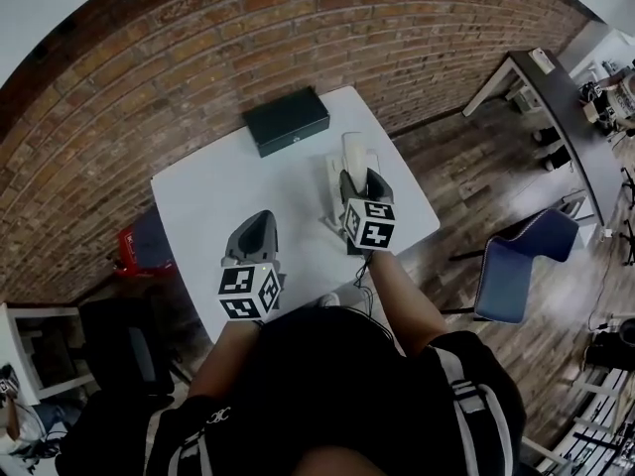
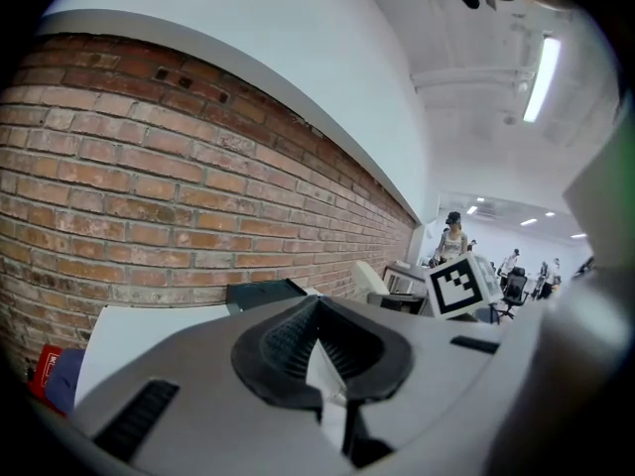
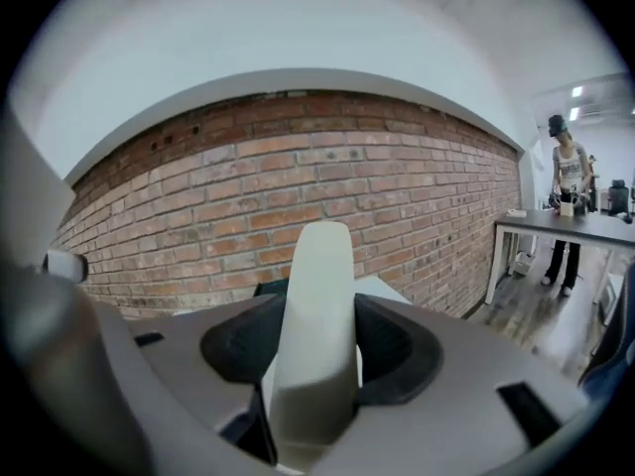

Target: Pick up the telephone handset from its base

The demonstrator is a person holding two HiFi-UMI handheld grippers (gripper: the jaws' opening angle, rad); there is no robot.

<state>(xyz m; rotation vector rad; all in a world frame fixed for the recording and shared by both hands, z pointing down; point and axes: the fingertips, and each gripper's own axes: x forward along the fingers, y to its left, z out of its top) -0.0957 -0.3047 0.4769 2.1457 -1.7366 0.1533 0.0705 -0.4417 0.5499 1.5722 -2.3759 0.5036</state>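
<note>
A cream telephone handset [image 1: 354, 150] sticks out from between the jaws of my right gripper [image 1: 359, 181], over the right part of the white table [image 1: 218, 196]. In the right gripper view the handset [image 3: 313, 335] stands between the dark pads, and the right gripper [image 3: 316, 350] is shut on it. The cream base [image 1: 330, 188] lies just left of and under that gripper; whether the handset still touches it is hidden. My left gripper [image 1: 260, 228] hovers over the table's middle, left of the base, with its jaws together and nothing held. In its own view the left gripper [image 2: 319, 350] shows only bare table beyond.
A black box [image 1: 287, 120] lies at the table's far edge by the brick wall. A blue chair [image 1: 521, 261] stands right of the table, with a dark desk [image 1: 556, 97] further right. A red object [image 1: 126, 246] sits on the floor at the left. A person [image 3: 568, 196] stands by that desk.
</note>
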